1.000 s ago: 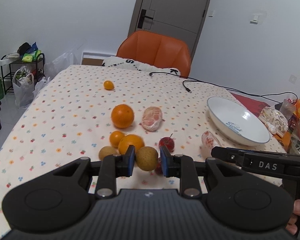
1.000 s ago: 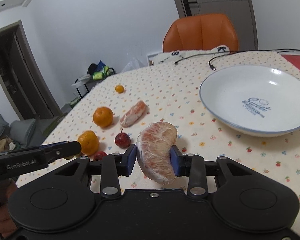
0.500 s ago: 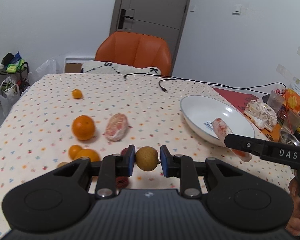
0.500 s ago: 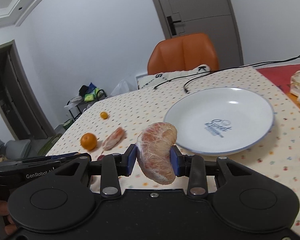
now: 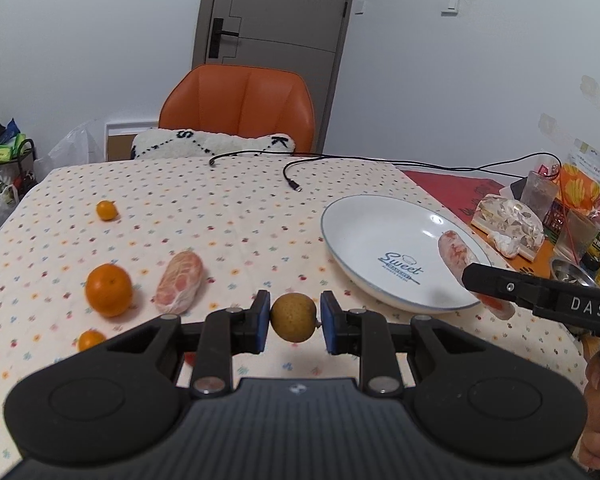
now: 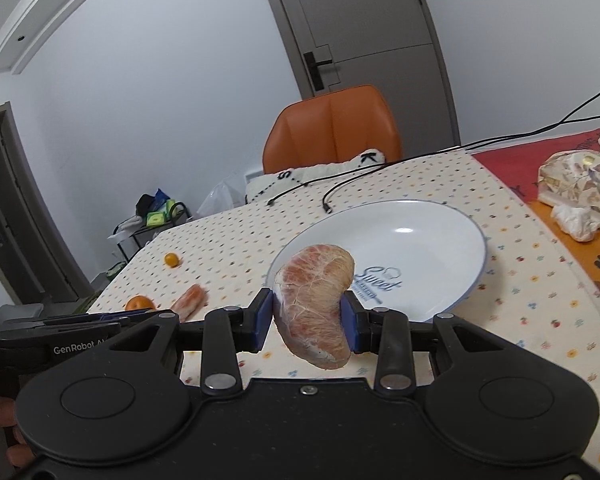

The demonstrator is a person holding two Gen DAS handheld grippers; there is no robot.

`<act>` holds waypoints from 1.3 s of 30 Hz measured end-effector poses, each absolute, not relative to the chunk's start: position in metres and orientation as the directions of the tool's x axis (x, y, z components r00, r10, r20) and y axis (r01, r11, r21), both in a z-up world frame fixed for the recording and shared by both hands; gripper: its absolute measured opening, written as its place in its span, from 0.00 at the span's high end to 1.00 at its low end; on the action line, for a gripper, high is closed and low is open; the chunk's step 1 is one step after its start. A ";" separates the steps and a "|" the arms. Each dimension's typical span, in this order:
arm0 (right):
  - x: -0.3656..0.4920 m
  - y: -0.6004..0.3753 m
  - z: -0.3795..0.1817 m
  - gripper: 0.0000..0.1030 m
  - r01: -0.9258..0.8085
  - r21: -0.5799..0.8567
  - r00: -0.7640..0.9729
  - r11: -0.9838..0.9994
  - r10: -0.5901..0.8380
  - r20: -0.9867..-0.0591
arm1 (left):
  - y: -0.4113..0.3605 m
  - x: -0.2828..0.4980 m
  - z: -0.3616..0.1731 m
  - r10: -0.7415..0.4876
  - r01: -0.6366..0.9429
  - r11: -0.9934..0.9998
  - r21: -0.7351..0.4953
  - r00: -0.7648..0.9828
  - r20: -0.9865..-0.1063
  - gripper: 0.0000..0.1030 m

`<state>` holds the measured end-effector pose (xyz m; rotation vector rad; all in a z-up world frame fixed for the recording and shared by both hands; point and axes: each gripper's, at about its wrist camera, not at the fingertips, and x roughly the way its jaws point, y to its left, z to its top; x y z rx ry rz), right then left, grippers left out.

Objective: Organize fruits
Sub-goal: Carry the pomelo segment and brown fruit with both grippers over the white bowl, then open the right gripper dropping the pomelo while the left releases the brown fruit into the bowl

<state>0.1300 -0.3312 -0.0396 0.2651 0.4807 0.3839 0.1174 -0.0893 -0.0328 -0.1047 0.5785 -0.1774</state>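
My left gripper [image 5: 293, 322] is shut on a small brown round fruit [image 5: 293, 317], held above the tablecloth just left of the white plate [image 5: 364, 232]. My right gripper [image 6: 307, 314] is shut on a peeled pomelo segment [image 6: 314, 300], held over the near rim of the same plate [image 6: 440, 232]. In the left wrist view that segment [image 5: 454, 248] shows over the plate's right side, beside the right gripper's black body [image 5: 540, 300]. Another pomelo segment [image 5: 179, 286], a large orange [image 5: 109, 295], and two small oranges [image 5: 107, 210] [image 5: 91, 340] lie on the cloth to the left.
An orange chair [image 5: 238, 108] with a white cushion [image 5: 212, 146] stands at the far table edge. Black cables [image 5: 292, 176] lie behind the plate. Wrapped packets and snack bags [image 5: 512, 224] crowd the right edge. A shelf with bags [image 5: 4, 160] stands far left.
Both grippers lifted with their fruit and swung right toward the plate. The pomelo segment now hangs over the plate's near rim; the fruit cluster has dropped away to the left.
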 end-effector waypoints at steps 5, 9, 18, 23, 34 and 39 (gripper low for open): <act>0.137 -0.342 -0.041 0.66 -0.277 0.340 0.826 0.899 0.404 -0.393 | -0.100 0.129 -0.031 -0.203 0.153 0.979 -0.136 0.819 -0.537 0.75; 0.143 -0.351 -0.042 0.66 -0.267 0.343 0.832 0.901 0.394 -0.390 | -0.111 0.138 -0.026 -0.210 0.171 0.978 -0.123 0.819 -0.535 0.76; 0.165 -0.357 -0.046 0.66 -0.254 0.335 0.835 0.908 0.380 -0.397 | -0.129 0.162 -0.018 -0.218 0.198 0.976 -0.094 0.822 -0.526 0.75; 0.174 -0.362 -0.049 0.66 -0.221 0.326 0.846 0.919 0.347 -0.405 | -0.140 0.174 -0.020 -0.231 0.222 0.972 -0.081 0.815 -0.532 0.76; 0.167 -0.387 -0.054 0.48 -0.161 0.353 0.881 0.922 0.296 -0.370 | -0.172 0.195 -0.027 -0.258 0.264 0.962 -0.071 0.791 -0.555 0.75; 0.157 -0.394 -0.055 0.41 -0.169 0.377 0.879 0.911 0.313 -0.361 | -0.186 0.198 -0.027 -0.270 0.283 0.957 -0.064 0.785 -0.558 0.75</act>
